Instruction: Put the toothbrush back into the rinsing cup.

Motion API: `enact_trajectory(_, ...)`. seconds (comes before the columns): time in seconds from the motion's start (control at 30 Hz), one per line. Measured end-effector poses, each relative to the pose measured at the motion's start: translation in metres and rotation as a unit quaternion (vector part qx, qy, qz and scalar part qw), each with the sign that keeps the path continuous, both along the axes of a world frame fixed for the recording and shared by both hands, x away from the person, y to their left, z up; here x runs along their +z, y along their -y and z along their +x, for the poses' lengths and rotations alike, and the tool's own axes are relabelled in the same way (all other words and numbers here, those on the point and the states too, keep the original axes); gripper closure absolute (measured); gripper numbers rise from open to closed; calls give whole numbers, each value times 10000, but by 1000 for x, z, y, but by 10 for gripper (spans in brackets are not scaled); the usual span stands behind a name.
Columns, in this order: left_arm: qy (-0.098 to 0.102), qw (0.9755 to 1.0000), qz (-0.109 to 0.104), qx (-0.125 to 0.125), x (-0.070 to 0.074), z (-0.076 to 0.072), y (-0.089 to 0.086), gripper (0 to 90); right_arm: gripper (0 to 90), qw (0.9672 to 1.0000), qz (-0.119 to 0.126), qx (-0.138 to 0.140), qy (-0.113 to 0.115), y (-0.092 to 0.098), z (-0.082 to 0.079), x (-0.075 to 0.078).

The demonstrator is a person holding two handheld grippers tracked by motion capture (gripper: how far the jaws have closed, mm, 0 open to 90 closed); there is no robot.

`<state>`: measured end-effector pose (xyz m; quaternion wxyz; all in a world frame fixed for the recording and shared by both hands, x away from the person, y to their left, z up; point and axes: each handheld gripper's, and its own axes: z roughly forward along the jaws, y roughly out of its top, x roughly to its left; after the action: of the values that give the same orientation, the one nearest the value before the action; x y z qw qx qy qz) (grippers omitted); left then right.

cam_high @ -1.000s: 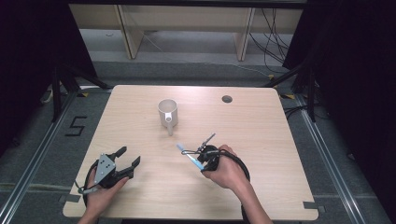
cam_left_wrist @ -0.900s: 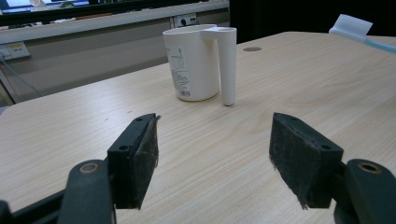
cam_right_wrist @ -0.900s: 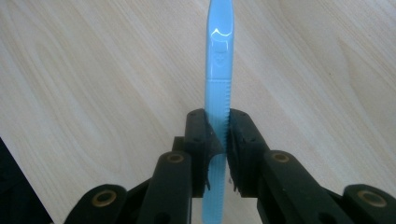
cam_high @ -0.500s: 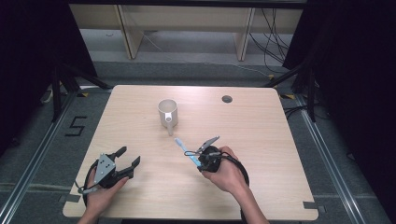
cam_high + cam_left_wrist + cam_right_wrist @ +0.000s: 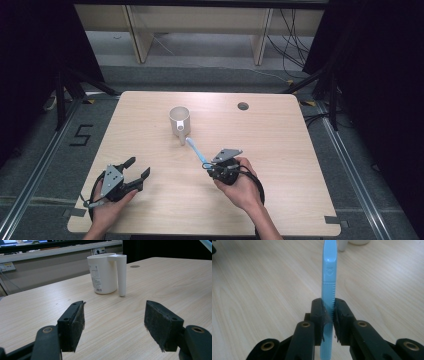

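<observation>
My right gripper (image 5: pixel 327 315) clamped the blue knife (image 5: pixel 329 277), tip near the white cup (image 5: pixel 179 120); my left gripper (image 5: pixel 113 327) gaped, empty. That thin grip risked twisting, nudging the cup over

Left gripper (image 5: pixel 134 172): black body, grey three-cornered top plate, two black jaws faced with worn dark pads (image 5: pixel 78 323). Right gripper (image 5: pixel 206 165): matching black build and grey plate, brass-ringed holes on jaw arms. Black cable (image 5: pixel 257 186) trails from it.

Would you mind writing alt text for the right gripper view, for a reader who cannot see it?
Two black jaws of the right gripper are clamped on a light blue plastic stick with a ridged edge, which points away over a pale wooden table.
</observation>
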<state>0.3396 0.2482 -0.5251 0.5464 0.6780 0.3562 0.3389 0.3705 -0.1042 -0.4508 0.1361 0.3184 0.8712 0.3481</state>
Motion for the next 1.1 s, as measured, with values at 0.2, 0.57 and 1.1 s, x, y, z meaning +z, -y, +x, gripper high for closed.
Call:
enact_trajectory(0.2,-3,10000,20,3,0,0,0,320,792,9994,271,-74,179,1,-2,-3)
enact_trajectory(0.57,40,10000,58,-53,-1,1,2,320,792,9943,805,-210,668,3,-4,-8)
enact_trajectory(1.1,-248,9980,-429,-404,9,2,9,295,792,9879,1096,-177,1087,0,-4,-16)
